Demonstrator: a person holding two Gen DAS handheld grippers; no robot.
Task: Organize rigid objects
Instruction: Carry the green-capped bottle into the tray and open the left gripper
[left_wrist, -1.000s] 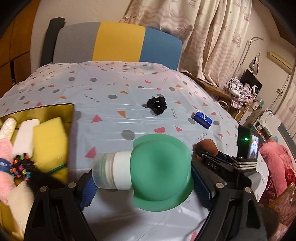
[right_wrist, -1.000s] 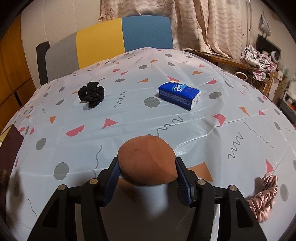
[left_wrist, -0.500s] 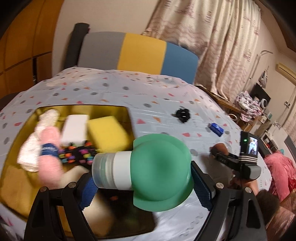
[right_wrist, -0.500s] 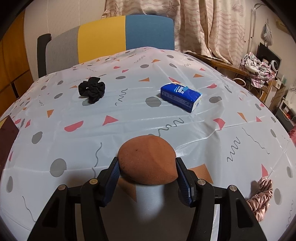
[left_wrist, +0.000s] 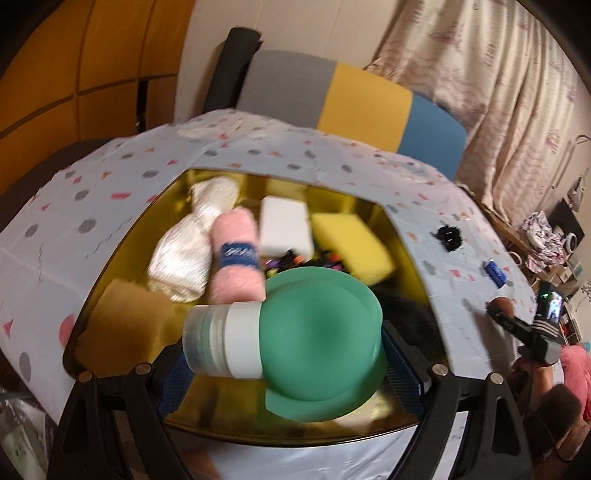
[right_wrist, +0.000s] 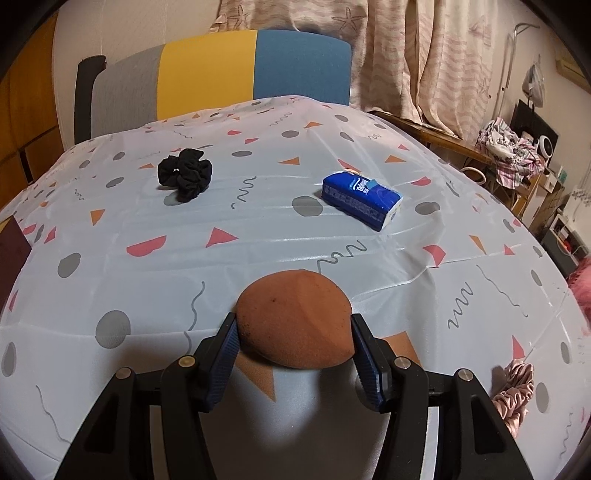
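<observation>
My left gripper (left_wrist: 291, 363) clamps the green dome-shaped silicone bottle with white cap (left_wrist: 291, 343) crosswise between its pads, above the gold tray's (left_wrist: 413, 258) near edge. My right gripper (right_wrist: 293, 356) pinches a brown egg-shaped sponge (right_wrist: 293, 319).

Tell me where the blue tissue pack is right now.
In the right wrist view, the blue tissue pack lies on the tablecloth, upper right of centre, right of the black scrunchie and beyond the brown sponge.

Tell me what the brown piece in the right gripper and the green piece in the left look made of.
Brown piece: likely foam sponge, matte and finely pored. Green piece: probably silicone or soft plastic, smooth and satiny, on a translucent plastic jar.
</observation>
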